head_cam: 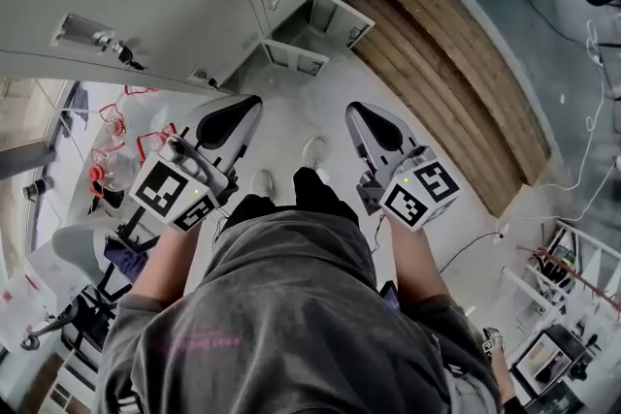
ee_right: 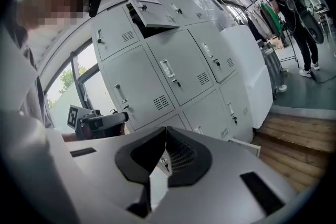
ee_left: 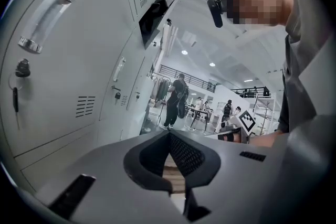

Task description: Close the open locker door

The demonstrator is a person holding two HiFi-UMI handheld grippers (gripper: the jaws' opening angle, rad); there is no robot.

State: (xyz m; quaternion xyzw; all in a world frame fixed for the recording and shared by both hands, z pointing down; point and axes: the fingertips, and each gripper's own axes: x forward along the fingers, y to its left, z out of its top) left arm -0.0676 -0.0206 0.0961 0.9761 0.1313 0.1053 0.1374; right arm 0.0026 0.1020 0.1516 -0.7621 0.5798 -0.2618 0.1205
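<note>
1. The open locker door (ee_right: 151, 10) is in the top row of the grey lockers (ee_right: 173, 76), swung outward with its dark compartment showing behind it. In the left gripper view the same opening shows high on the locker face.
2. The other doors in that bank are flush and shut, each with a handle and a vent. The exception is a low door (head_cam: 335, 17) at the foot of the bank, which stands out over the floor (head_cam: 291, 121).
3. The left claw (head_cam: 252, 102) is pressed together with nothing between its pads. It is held in the air, pointing towards the foot of the lockers and well apart from the open door above.
4. The right claw (head_cam: 355, 110) is also pressed together and empty. It is level with the left one and touches nothing.
5. Each claw carries its marker cube (head_cam: 175, 192) just ahead of the holder's forearm.
6. The holder's pale shoes (head_cam: 264, 181) are on the floor between the two claws.
7. A wooden platform (head_cam: 456, 63) runs along the floor to the right of the lockers.
8. Beyond it, a standing person (ee_right: 294, 13) in dark clothes is next to hanging garments.
</note>
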